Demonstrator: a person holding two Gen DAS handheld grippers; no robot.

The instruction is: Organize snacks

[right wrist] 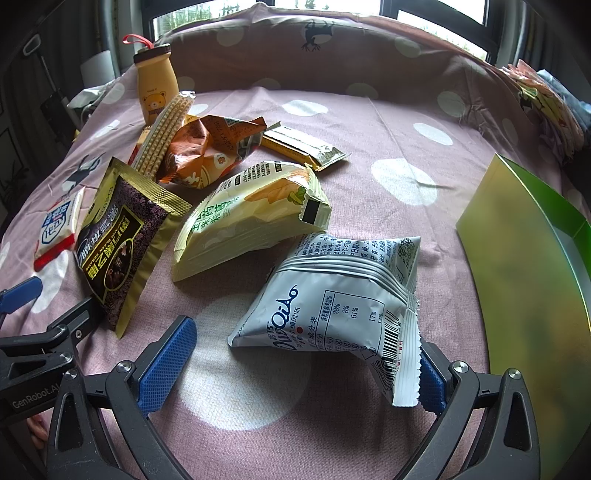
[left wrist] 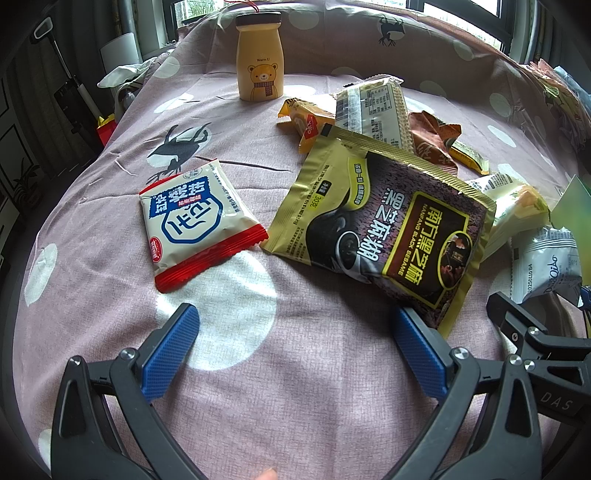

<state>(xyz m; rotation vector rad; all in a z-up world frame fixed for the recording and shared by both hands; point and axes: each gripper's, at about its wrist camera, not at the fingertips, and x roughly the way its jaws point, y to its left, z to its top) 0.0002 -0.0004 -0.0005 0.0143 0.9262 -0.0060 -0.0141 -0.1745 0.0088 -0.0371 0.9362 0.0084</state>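
We saw soft, even daylight coming from the windows (left wrist: 461, 14) behind the bed (right wrist: 369, 122), bright enough to blow out the panes. Shadows under the packets were faint. Glare streaked the glossy black sesame packet (left wrist: 380, 221). Both fisheye pictures bent strongly and darkened to black at the corners. The green box (right wrist: 524, 280) at the right edge was blurred, out of focus.

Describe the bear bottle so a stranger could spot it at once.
Start at the pink dotted bedspread and look to its far edge, beyond the pile of snack packets. The yellow bottle stands upright there, the only rigid container, with a dark cap and a cartoon bear.
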